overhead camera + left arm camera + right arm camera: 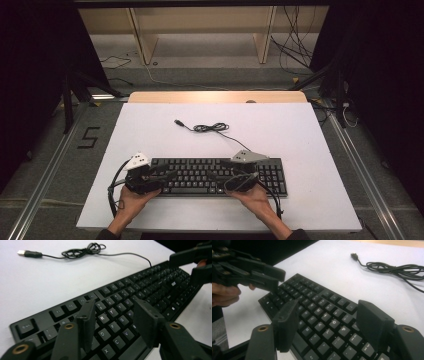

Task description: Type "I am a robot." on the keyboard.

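Observation:
A black keyboard (215,176) lies along the near part of the white table (150,130). Its black cable (210,128) runs toward the back in a loose coil and ends in a USB plug (178,122). My left gripper (167,176) hovers open over the keyboard's left end (112,315), jaws apart above the letter keys. My right gripper (226,178) hovers open over the right half (322,322). In the left gripper view the right gripper (192,263) shows at the far right; in the right gripper view the left gripper (272,277) shows at the upper left. Neither holds anything.
The white table top has a wooden strip (217,96) along its far edge. Beyond it stand wooden shelf legs (142,42) and loose floor cables (295,47). Metal rails (45,180) run along both sides. The cable coil (82,250) and plug (354,256) lie behind the keyboard.

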